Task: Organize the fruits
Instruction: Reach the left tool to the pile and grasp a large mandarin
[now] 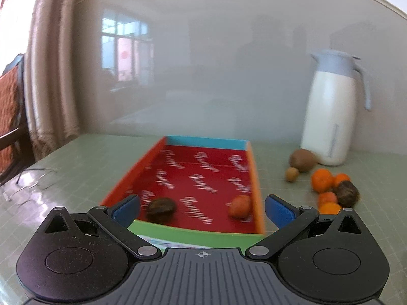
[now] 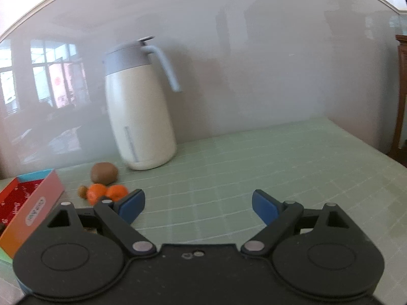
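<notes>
White script is printed in repeating rows across the red floor of the box, but it is too blurred to read. On the box's pinkish outer side wall there is a small oval label whose lettering I cannot make out either.

The box has an orange side wall, a blue far wall and a green near wall. It lies straight ahead of the left gripper, whose blue fingers are spread wide apart with nothing gripped; the box's near end sits between them. Inside, a dark brown fruit rests just beyond the left fingertip, and an orange fruit sits nearer the right fingertip, against the orange wall.

The other fruits lie on the green gridded desk, beyond and to the right of the left gripper's fingers: a brown kiwi, a small tan nut-like fruit, several tangerines and another dark brown fruit. A cream jug with a grey-blue lid stands behind them.

The right gripper is also released, its fingers wide over bare desk, the loose fruits just beyond its left fingertip.
</notes>
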Action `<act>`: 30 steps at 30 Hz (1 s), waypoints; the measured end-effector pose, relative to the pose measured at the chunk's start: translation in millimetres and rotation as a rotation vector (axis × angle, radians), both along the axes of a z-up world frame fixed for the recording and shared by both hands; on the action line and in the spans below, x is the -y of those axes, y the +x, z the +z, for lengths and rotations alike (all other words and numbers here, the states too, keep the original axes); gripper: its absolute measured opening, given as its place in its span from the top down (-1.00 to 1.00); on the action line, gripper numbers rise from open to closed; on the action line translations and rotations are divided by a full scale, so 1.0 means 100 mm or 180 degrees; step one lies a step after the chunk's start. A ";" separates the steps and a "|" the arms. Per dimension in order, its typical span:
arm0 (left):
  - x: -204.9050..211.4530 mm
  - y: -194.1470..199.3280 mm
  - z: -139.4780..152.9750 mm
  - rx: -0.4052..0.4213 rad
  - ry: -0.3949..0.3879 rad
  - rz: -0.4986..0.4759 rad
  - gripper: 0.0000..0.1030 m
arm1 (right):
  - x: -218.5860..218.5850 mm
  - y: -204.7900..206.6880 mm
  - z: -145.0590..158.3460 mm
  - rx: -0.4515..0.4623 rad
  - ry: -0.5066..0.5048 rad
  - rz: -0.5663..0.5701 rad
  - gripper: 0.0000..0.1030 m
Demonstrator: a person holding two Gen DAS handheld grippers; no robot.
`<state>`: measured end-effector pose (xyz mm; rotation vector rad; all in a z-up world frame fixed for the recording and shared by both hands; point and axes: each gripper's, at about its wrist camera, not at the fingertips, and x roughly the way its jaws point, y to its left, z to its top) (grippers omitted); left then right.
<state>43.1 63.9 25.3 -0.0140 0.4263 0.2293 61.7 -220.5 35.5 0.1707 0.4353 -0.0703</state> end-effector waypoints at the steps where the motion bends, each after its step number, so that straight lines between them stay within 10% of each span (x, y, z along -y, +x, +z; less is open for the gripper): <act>1: 0.05 0.01 0.00 -0.0005 0.0016 -0.0028 -1.00 | 0.06 -0.01 -0.01 0.0003 0.0003 -0.0036 -0.77; 30: 1.09 0.52 -0.18 -0.0200 -0.0109 -0.0464 -0.99 | 1.22 -0.32 -0.22 -0.0066 0.0094 -0.0796 -0.77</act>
